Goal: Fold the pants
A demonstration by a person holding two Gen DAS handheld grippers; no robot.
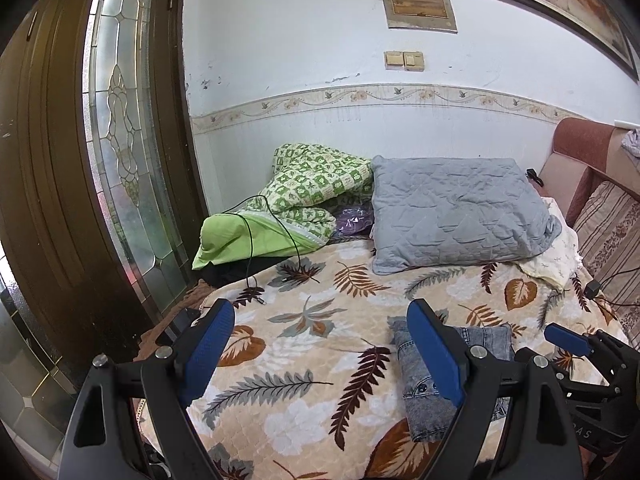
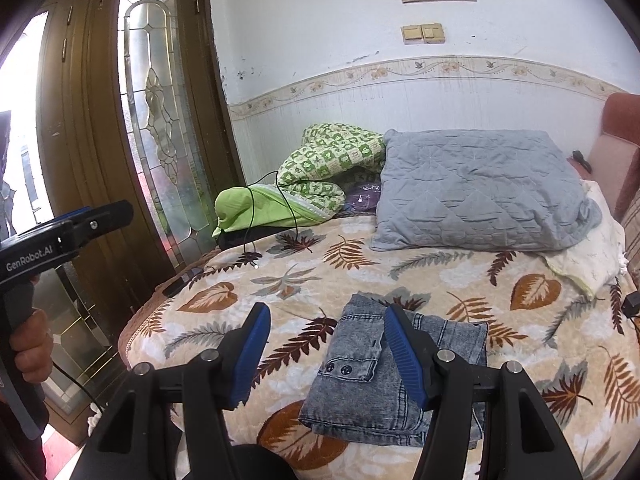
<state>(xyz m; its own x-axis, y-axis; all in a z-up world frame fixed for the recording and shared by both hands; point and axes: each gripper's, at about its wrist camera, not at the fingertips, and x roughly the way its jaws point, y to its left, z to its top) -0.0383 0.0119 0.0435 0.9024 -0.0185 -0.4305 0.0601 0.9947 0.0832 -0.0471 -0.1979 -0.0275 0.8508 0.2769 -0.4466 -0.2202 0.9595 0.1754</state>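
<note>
Denim pants (image 2: 400,376) are lying as a compact folded bundle on the leaf-print bedspread (image 2: 312,280), partly under the right gripper's (image 2: 328,356) right finger. Both grippers' fingers are standing apart, gripping nothing; left gripper (image 1: 320,352) hovering beside. Denim looks thick, fairly stiff, non-slippery; pinching the stacked edge seems best.

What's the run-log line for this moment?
jeans: folded, on bedspread | left gripper: open, empty | right gripper: open, empty

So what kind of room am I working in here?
Most likely a bedroom in a home: a bed under a leaf-print blanket, a grey pillow by the wall, and a wooden door with leaded glass.
</note>
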